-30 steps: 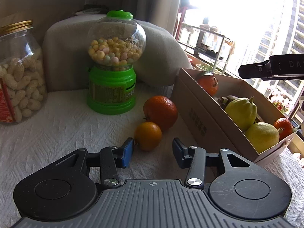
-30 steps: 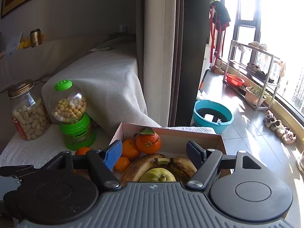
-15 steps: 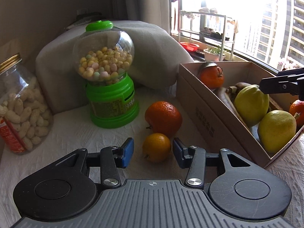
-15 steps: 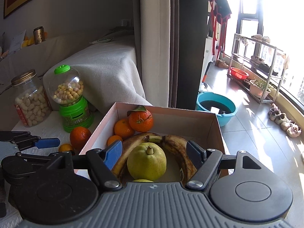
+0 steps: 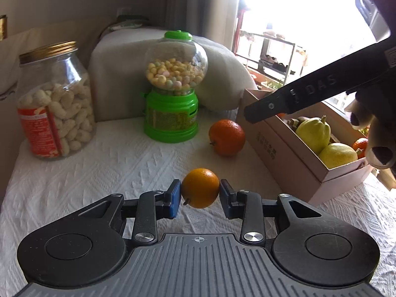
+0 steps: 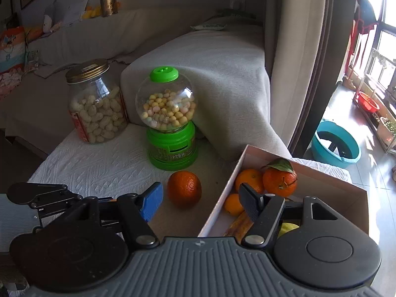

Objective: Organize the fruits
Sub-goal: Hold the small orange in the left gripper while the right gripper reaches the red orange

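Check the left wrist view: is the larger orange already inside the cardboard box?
No, the larger orange sits on the white cloth outside the cardboard box.

1. Left tongs [image 5: 200, 195]: black arms, blue pads, silver screws, ribbed grey base with a crosshair mark.
2. Right tongs [image 6: 200, 201]: same build, "DAS" lettering along one arm.

The left hand-held gripper [image 5: 200, 195] sits low in the middle of its frame. Its jaws have just been closing, and both pads now squeeze a small orange [image 5: 200, 188]. The right hand-held gripper [image 6: 200, 198] has also been closing, but its jaws are apart with nothing between them. Fingers [image 5: 378, 148] curl at the right edge.
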Tool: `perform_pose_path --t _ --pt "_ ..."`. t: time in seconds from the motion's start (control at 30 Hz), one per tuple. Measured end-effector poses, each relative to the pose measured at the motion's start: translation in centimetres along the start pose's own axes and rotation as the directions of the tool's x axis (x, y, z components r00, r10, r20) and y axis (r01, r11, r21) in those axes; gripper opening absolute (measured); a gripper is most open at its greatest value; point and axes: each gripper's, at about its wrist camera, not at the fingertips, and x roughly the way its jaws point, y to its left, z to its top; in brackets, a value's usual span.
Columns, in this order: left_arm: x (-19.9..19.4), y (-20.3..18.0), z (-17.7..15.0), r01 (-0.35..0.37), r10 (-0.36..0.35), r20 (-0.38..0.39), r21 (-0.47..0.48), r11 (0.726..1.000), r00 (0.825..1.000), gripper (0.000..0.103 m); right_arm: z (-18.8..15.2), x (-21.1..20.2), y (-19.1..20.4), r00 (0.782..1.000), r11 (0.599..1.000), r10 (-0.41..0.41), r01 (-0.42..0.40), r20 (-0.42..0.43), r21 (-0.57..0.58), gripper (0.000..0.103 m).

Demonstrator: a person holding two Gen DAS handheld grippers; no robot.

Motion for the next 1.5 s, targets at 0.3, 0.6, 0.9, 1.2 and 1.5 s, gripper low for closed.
perform_pose_path --t 0.3,0.6,0.9,1.2,1.5 --pt "-2.8 3.0 -0.5 0.028 -0.018 0.093 -0.099 0.995 0.996 0.038 2.5 9.3 5.5 0.96 0.951 -0.226 0.18 -0.167 -0.251 0.056" --pt "-2.3 4.9 -0.8 0.032 -0.017 0.078 -0.193 0.981 0.997 0.038 1.6 7.0 6.6 0.966 0.965 -0.168 0.12 -0.196 -0.235 0.043" --pt "-2.4 4.5 -1.5 0.003 0.009 0.057 -0.205 0.979 0.998 0.038 -2.9 -5.0 6.2 0.999 0.99 0.047 -0.05 -0.026 -0.131 0.043" --pt "-3.3 -4.5 -3.1 0.135 -0.136 -0.012 -0.075 0.988 0.991 0.038 -11.6 -9.4 0.6 0.996 0.994 0.084 -0.085 0.018 0.069 0.043" --pt "-4.9 -10.2 -5.3 0.102 -0.104 -0.086 -0.024 0.995 0.991 0.038 -18.8 -9.8 -3.3 0.989 0.944 0.149 -0.149 0.021 0.296 0.044"
